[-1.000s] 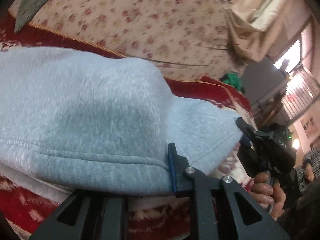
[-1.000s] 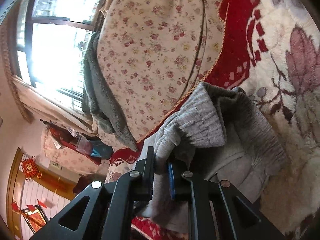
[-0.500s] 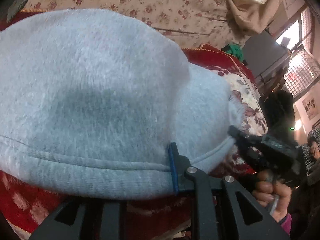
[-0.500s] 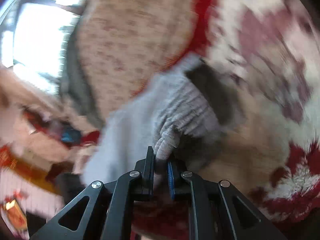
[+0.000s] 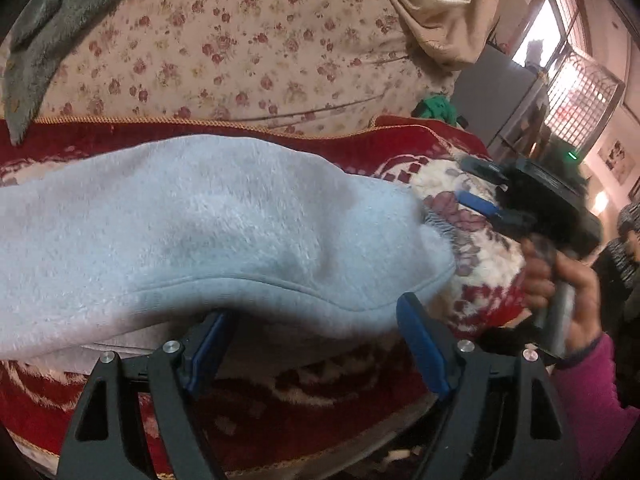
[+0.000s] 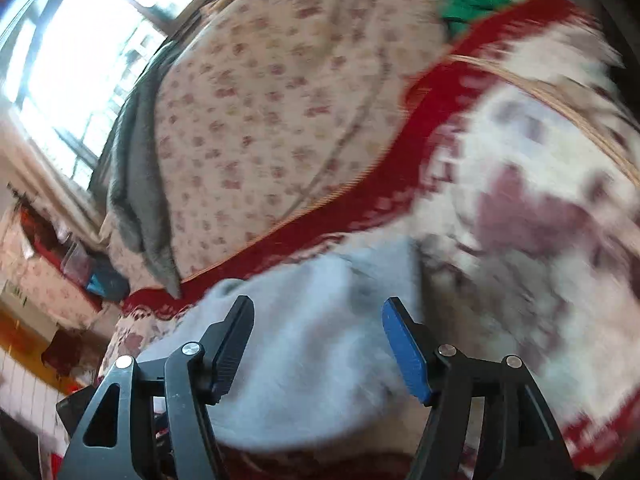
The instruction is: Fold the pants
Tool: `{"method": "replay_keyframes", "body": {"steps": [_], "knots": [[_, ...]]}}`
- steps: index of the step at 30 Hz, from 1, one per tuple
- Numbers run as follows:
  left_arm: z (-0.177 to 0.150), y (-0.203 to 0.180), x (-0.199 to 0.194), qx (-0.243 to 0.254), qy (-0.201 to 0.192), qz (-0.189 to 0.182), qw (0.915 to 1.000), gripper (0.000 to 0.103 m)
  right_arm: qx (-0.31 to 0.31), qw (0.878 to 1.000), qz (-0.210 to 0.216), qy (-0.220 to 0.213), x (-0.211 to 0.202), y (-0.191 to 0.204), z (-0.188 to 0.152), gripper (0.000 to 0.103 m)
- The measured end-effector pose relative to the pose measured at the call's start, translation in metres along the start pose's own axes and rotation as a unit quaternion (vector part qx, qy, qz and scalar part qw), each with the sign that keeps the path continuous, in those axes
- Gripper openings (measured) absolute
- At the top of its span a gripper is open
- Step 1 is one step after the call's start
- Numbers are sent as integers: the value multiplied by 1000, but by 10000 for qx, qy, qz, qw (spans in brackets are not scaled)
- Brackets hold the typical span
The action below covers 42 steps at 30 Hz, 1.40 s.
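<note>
Blue pads line the spread fingers of the left gripper (image 5: 312, 340), whose jaws stand wide apart with nothing pinched between them; the hem of the pale grey fleece pants (image 5: 192, 232) droops just above and in front of the gap, its stitched edge running across both fingertips. The right gripper (image 6: 316, 340) is parted just as wide, gripping nothing, and the same pants (image 6: 304, 360) lie spread directly beyond and beneath its fingers, soft side up. In the left wrist view the garment stretches from the left edge of the picture to a ribbed cuff (image 5: 436, 228) at its right end, lying on a red and cream plush blanket (image 5: 312, 412) with a mauve flower pattern. Just past that cuff the right gripper (image 5: 492, 196) shows from outside, held by the person's right hand (image 5: 560, 284) in a magenta sleeve (image 5: 592, 400), near the pants but apart from them. Behind the blanket rises a beige cushion with small red flowers (image 5: 256, 44), a dark grey fleece cloth (image 5: 52, 28) draped over its upper left corner, and a green bundle (image 5: 438, 106) at its right end. The right wrist view is motion-blurred, showing the same cushion (image 6: 280, 120), the grey cloth (image 6: 136, 184), the blanket (image 6: 520, 240) and a bright window (image 6: 80, 52) at upper left.
</note>
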<state>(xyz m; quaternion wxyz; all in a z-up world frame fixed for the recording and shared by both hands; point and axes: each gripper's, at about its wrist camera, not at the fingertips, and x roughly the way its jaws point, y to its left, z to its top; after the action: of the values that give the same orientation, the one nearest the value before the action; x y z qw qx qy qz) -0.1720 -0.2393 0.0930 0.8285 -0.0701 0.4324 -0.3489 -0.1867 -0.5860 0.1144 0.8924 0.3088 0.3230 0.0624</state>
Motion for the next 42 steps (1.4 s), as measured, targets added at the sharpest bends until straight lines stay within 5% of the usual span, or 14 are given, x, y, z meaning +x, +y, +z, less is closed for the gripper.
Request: {"method": "replay_keyframes", "body": {"steps": [4,8,12,14,19,22,24,27,29,35,42], "knots": [[-14,-1,3,17,386,-85,9992,80,-742,9960,-158,481,62,43,3,72],[-31,-16,-5,404,538,-317,9972,80,-827,9901,-133,1124,117,44,-10,72],[-20,-14,-29,545,181,-334,9978,81,-962,9765,-1199,1508,141,9,-24,57],[-5,-3,-38,487,-130,-143,9986,87,-995,9783,-1197,1364,132,1,-24,48],[34,43,-32,114,-633,581,9962,90,-769,9817,-1257,1207,117,11,-17,55],[38,72,-10,-286,-452,819,9952,90,-1038,9871,-671,1020,117,50,-11,56],[29,84,2,-590,-190,661,9959,90,-1248,9860,-400,1028,128,78,-8,62],[6,78,16,-437,91,504,9977,90,-1491,9820,-292,1124,158,107,-7,64],[-8,72,25,-199,248,620,9976,90,-1662,9789,-455,1098,182,119,-5,64],[-27,80,25,-182,131,499,9985,90,-1895,9560,-1835,1287,229,94,-22,62],[-18,83,18,-287,-139,596,9977,90,-1615,9649,-1705,1179,203,84,-17,68]]}}
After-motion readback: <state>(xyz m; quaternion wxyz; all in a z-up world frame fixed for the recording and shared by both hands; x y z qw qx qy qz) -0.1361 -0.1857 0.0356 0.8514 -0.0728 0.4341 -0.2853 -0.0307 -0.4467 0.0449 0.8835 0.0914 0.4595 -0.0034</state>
